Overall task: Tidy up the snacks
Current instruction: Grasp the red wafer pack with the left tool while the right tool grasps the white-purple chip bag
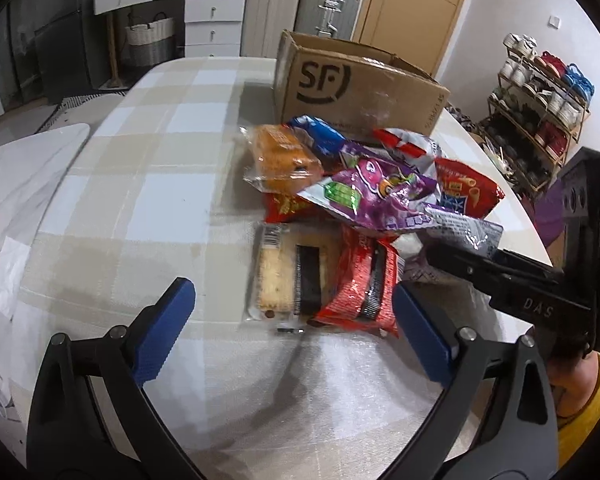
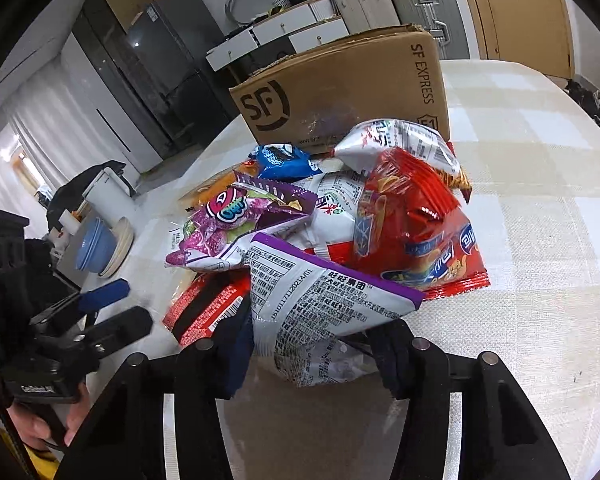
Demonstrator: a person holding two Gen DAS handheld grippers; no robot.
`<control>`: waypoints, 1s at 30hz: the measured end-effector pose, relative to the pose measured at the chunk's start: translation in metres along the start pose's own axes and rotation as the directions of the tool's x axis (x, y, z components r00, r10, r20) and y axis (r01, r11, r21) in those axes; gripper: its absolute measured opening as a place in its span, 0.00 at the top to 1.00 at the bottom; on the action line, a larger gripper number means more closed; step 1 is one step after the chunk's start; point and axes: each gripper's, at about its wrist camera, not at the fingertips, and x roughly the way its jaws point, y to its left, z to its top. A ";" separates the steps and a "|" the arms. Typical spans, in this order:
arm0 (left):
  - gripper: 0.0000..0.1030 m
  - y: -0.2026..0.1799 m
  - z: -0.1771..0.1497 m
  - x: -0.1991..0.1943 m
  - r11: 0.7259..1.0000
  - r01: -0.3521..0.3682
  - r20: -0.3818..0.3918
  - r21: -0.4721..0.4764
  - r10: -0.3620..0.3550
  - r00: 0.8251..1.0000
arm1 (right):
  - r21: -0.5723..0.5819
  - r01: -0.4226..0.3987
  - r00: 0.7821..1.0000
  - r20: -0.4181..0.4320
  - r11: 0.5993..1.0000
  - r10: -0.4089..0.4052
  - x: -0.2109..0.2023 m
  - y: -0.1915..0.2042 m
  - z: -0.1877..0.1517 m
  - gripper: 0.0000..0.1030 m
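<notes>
1. My right gripper (image 2: pixel 314 344) is closed on the white and purple snack bag (image 2: pixel 320 300), its printed back panel pinched between the two fingers at the near edge of the pile
2. My left gripper (image 1: pixel 294 332) stands wide open with nothing between its blue pads (image 1: pixel 164 328), low over the tablecloth (image 1: pixel 140 184) just in front of a clear-wrapped biscuit pack (image 1: pixel 288 272) and a red wrapped bar (image 1: pixel 360 284)
3. The snack pile sits near the middle of the table, touching the foot of the cardboard box (image 2: pixel 340 92); I see a purple candy bag (image 2: pixel 236 224), a red chip bag (image 2: pixel 416 232), a blue pack (image 2: pixel 280 160) and an orange cake pack (image 1: pixel 284 156)
4. Readable writing: "SF" logo and "SF EXPRESS" on the box, "DAS" on the right gripper's body in the left view; the held bag carries dense Chinese print and a date code I can't make out reliably
5. Left of the pile, near the table edge, a blue bowl (image 2: pixel 94 250) rests on a plate
</notes>
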 end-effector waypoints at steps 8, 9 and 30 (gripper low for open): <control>0.14 -0.038 -0.001 0.008 0.993 0.010 -0.029 0.115 -0.007 1.000 | 0.046 -0.107 0.993 0.060 0.993 0.104 -0.019 -0.012 -0.007 0.55; 0.14 -0.043 -0.002 0.010 0.991 0.012 -0.030 0.130 -0.008 1.000 | 0.044 -0.113 0.991 0.071 0.993 0.110 -0.024 -0.012 -0.009 0.55; 0.61 -0.090 -0.008 0.037 0.942 -0.075 -0.043 0.328 0.094 0.995 | 0.033 -0.142 0.978 0.161 0.989 0.135 -0.069 -0.022 -0.025 0.55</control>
